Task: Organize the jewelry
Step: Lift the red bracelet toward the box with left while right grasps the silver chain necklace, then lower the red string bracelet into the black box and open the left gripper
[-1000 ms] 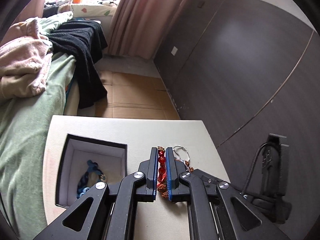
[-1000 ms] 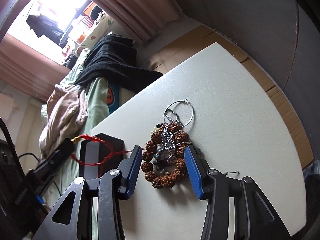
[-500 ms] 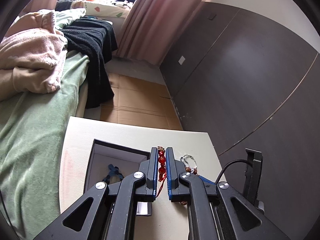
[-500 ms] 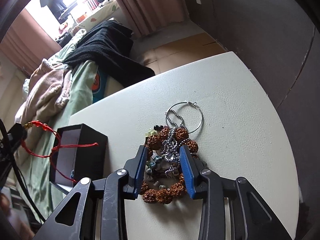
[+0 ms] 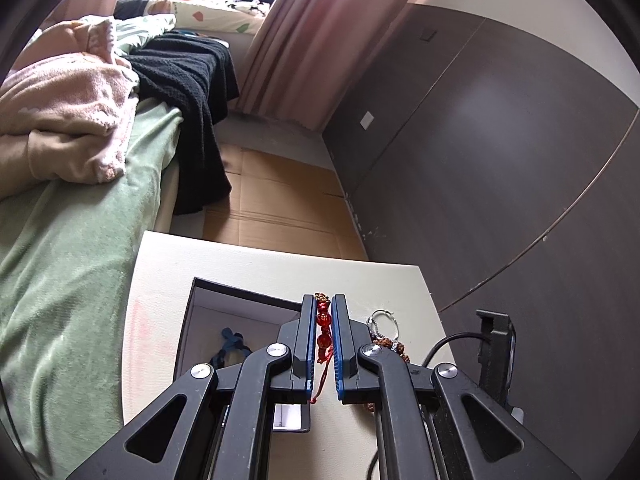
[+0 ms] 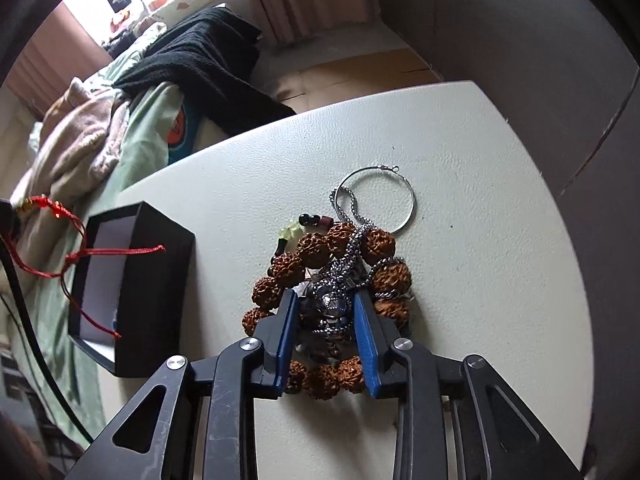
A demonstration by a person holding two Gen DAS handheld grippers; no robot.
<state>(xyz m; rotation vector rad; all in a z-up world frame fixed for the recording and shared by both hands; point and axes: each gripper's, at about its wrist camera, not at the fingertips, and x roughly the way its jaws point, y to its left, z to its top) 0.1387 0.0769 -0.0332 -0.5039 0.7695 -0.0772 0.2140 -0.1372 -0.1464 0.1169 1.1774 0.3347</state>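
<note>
Left gripper (image 5: 323, 320): fingers pinching a red bead bracelet (image 5: 324, 330), held above the black box (image 5: 240, 308) on the worktop (image 5: 256, 268). Right gripper (image 6: 325, 322): fingers spread either side of a silver chain (image 6: 340, 276) piled on brown seed beads (image 6: 320, 244); hoop earring (image 6: 376, 198) just beyond.

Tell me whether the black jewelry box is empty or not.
Not empty: the open black jewelry box holds a blue bracelet on its pale lining.

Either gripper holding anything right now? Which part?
Left gripper pinches the red string bracelet by its bead section. Right gripper straddles the silver chain in the pile, not closed.
</note>
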